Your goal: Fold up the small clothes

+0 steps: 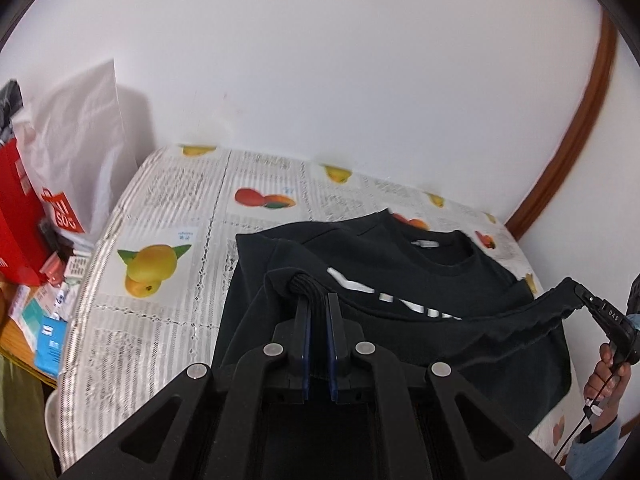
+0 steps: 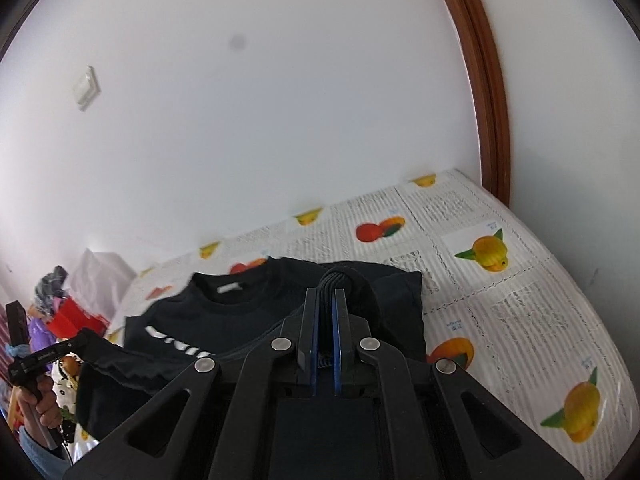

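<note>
A black sweatshirt (image 1: pixel 400 264) with white lettering lies on a table covered in a newspaper-and-fruit print cloth (image 1: pixel 168 216). Its collar faces the wall. My left gripper (image 1: pixel 318 300) is shut on the bunched ribbed hem, lifted above the table. My right gripper (image 2: pixel 326 296) is shut on the other end of the hem. The hem stretches between them, folded toward the collar over the lettering. The right gripper also shows in the left wrist view (image 1: pixel 588 300), and the left gripper shows in the right wrist view (image 2: pixel 76 342). The sweatshirt also shows in the right wrist view (image 2: pixel 240 312).
A white shopping bag (image 1: pixel 76 160), a red box (image 1: pixel 16 200) and small packets crowd the left side beyond the table edge. A white wall stands behind the table. A brown wooden door frame (image 2: pixel 480 80) runs at the right.
</note>
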{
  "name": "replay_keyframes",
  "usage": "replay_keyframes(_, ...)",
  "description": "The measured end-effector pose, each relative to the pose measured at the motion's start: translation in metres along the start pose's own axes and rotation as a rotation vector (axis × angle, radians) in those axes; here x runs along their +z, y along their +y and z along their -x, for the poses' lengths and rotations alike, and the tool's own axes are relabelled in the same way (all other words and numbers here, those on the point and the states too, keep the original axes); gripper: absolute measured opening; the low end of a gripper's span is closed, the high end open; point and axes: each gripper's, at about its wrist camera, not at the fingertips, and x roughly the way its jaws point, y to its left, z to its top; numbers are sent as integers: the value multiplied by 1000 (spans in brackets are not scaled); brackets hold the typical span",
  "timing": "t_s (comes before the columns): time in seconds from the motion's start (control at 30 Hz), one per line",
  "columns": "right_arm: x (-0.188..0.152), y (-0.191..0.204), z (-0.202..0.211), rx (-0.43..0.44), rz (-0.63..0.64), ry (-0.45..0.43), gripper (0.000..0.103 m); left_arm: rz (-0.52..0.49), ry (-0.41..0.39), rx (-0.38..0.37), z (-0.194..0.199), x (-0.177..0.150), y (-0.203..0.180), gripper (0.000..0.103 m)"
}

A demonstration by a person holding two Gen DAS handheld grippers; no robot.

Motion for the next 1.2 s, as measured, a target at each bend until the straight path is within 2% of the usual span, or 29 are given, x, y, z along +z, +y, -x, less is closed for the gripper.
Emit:
replay_keyframes(0.23,-1,-15,-52,-61,-21,58,6,32,67,-12,-43,5,11,8)
replay_keyframes(0.33,0,-19,-67,-108,-29,76,10,42,83,-22,-50,8,13,11)
replay_keyframes(0.43,2,-19,-67,-105,-29,69,13,16,80,-57,-46,9,10,22)
replay_keyframes(0.53,2,-8,-56,-113,25,48,14,-18,41,-71,-32,9,5,33)
replay_keyframes(0.6,0,2,-44,-93,66,28,18,-51,14,-76,-20,8,1,45)
replay_keyframes(0.73,-10,19,-21,-11,132,-13,27,-73,-30,-69,-2,4,-1,47)
replay_keyframes(0.83,-19,26,-24,45,158,28,28,-92,-8,-56,-2,0,-2,48)
replay_keyframes(0.97,-25,30,-50,-41,220,94,30,-97,31,35,-16,-1,-1,48)
replay_keyframes(1.03,-22,24,-63,-93,226,118,38,-112,46,93,-28,2,1,49)
replay_keyframes(1.1,-18,18,-77,-177,238,133,41,-126,45,149,-40,6,2,49)
replay_keyframes(1.2,-9,1,-101,-264,216,175,42,-105,82,162,-61,10,10,48)
